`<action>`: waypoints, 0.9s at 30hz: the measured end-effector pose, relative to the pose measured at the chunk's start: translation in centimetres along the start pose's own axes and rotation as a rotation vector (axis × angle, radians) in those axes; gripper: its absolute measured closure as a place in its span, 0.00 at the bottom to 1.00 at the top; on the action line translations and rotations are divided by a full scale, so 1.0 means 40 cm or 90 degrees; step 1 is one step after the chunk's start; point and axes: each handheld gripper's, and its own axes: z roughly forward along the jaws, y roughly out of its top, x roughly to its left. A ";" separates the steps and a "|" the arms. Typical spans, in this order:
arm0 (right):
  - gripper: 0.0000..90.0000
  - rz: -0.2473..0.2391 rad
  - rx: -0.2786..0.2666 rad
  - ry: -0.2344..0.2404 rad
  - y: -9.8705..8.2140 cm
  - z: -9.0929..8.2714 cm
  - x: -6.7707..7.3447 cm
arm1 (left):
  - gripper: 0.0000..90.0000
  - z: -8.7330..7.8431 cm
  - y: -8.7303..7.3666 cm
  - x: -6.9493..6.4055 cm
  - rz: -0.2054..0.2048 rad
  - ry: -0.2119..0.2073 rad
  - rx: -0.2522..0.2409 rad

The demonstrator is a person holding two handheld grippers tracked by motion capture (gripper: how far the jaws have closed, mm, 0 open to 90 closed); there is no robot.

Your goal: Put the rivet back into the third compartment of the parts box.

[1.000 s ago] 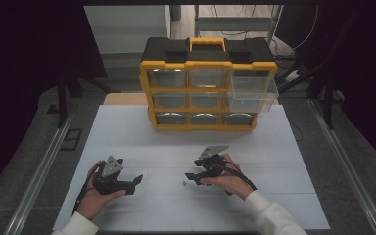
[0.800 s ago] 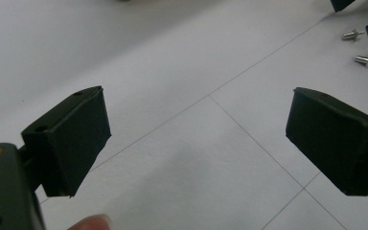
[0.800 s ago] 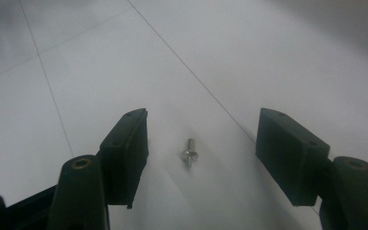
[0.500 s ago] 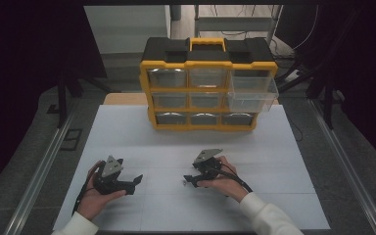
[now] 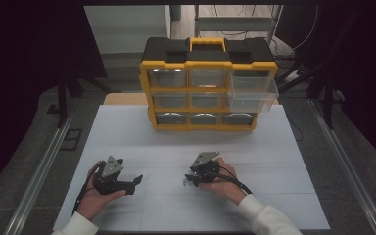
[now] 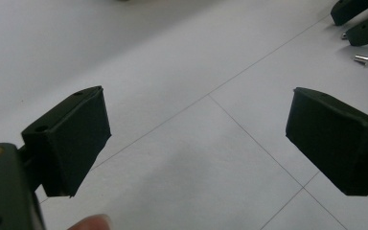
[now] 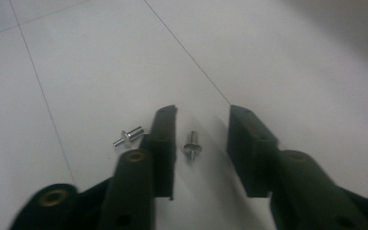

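Two small silver rivets on white table. One rivet (image 7: 192, 146) lies betw. the right gripper's (image 7: 201, 139) jaws, nearer one jaw, not clamped, flat head up-ish, short shank toward camera. 2nd rivet (image 7: 128, 136) lies on its side just outside that same jaw, head away from it.

Two small metal rivets (image 7: 192, 148) (image 7: 129, 135), one yellow drawer cabinet (image 5: 208, 84), two claws (image 5: 138, 179) (image 5: 187, 181)
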 end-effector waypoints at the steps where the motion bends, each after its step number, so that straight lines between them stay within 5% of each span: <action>1: 0.81 0.003 0.002 -0.001 0.000 -0.001 -0.001 | 0.09 0.000 0.000 0.000 0.000 0.000 0.000; 5: 0.91 0.012 0.005 0.003 -0.001 -0.004 -0.007 | 0.09 0.001 0.000 0.000 0.001 0.000 0.001; 27: 0.93 0.043 -0.014 0.034 -0.004 -0.007 -0.019 | 0.09 0.000 0.000 0.000 0.000 0.000 0.000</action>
